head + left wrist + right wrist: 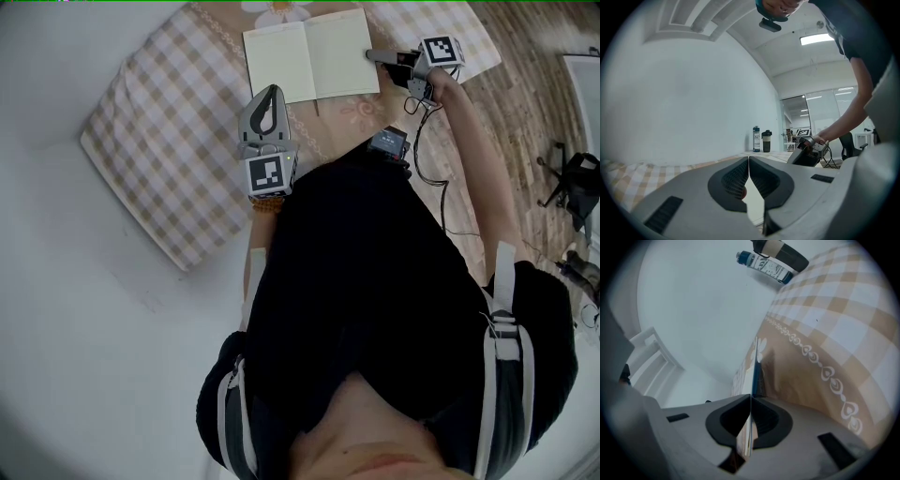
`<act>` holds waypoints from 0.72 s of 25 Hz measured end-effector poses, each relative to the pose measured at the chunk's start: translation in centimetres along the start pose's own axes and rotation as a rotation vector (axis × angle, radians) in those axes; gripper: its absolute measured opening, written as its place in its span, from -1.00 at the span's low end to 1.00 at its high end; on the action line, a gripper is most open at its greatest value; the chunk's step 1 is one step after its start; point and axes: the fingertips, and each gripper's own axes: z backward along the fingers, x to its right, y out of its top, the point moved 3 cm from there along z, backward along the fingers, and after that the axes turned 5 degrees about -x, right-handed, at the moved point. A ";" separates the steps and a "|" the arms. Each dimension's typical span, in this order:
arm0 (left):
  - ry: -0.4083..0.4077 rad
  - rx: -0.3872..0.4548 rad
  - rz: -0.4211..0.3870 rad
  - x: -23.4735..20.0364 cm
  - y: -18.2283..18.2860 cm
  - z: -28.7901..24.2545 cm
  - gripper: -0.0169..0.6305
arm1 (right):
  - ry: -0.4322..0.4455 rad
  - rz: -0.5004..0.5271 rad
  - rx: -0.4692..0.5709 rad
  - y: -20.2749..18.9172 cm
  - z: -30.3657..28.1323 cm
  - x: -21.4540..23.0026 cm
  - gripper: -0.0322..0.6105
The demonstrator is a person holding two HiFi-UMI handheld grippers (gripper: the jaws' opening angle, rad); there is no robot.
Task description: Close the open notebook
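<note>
The open notebook [309,56] lies flat with cream pages on the checked cloth [159,141], at the far side of the head view. My right gripper [372,54] reaches in from the right and is shut on the right-hand edge of the notebook. In the right gripper view a thin leaf of the notebook [754,373] stands edge-on, pinched between the closed jaws of the right gripper [751,398]. My left gripper [273,91] sits just below the notebook's lower left corner, pointing at it. The left gripper [748,158] has its jaws shut together with nothing between them.
Two bottles [756,138] [766,140] stand at the far end of the table by the white wall. A black device with cables [387,142] lies near the person's body. Wooden floor [534,112] and a black stand [572,183] lie to the right.
</note>
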 end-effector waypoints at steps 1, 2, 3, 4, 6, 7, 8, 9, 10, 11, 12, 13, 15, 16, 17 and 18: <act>0.002 0.001 -0.001 -0.1 0.1 0.1 -0.92 | -0.001 -0.007 0.000 -0.1 0.2 0.0 -0.88; 0.005 0.002 -0.002 -0.2 0.2 0.2 -0.92 | -0.003 -0.012 0.001 -0.2 0.4 0.1 -0.88; 0.008 0.001 -0.003 -0.2 0.2 0.3 -0.92 | -0.004 -0.013 0.001 -0.2 0.6 0.1 -0.88; 0.011 0.000 -0.003 -0.3 0.1 0.4 -0.92 | -0.008 -0.010 0.001 -0.3 0.9 0.3 -0.88; 0.014 -0.007 -0.005 -0.4 -0.1 0.5 -0.92 | -0.020 0.000 0.001 -0.3 1.5 0.5 -0.88; 0.015 -0.009 -0.007 -0.4 0.0 0.5 -0.92 | -0.021 0.002 0.002 -0.3 1.8 0.6 -0.88; 0.015 -0.006 -0.008 -0.4 0.1 0.6 -0.92 | -0.021 0.000 0.003 -0.3 2.0 0.6 -0.88; 0.013 -0.002 -0.007 -0.3 0.2 0.6 -0.92 | -0.024 -0.003 0.004 -0.4 2.3 0.6 -0.88; 0.010 0.002 -0.005 -0.3 0.1 0.7 -0.92 | -0.029 -0.005 0.004 -0.5 2.6 0.7 -0.88; 0.007 0.004 -0.004 -0.3 0.0 0.8 -0.92 | -0.036 -0.007 0.004 -0.5 2.9 0.9 -0.88; 0.005 0.005 -0.005 -0.3 -0.1 0.8 -0.92 | -0.044 -0.012 0.005 -0.6 3.2 1.1 -0.88; 0.004 0.007 -0.008 -0.2 0.0 0.9 -0.92 | -0.050 -0.016 0.007 -0.6 3.6 1.3 -0.88; 0.004 0.010 -0.010 -0.2 0.2 0.9 -0.92 | -0.049 -0.012 0.013 -0.6 3.9 1.5 -0.88; 0.004 0.010 -0.009 -0.2 0.2 0.9 -0.92 | -0.045 -0.012 0.016 -0.6 4.0 1.6 -0.88; 0.004 0.011 -0.007 -0.2 0.2 0.9 -0.92 | -0.041 -0.016 0.021 -0.6 4.0 1.5 -0.88; 0.003 0.009 -0.003 -0.2 0.0 1.0 -0.92 | -0.037 -0.020 0.025 -0.7 4.0 1.5 -0.88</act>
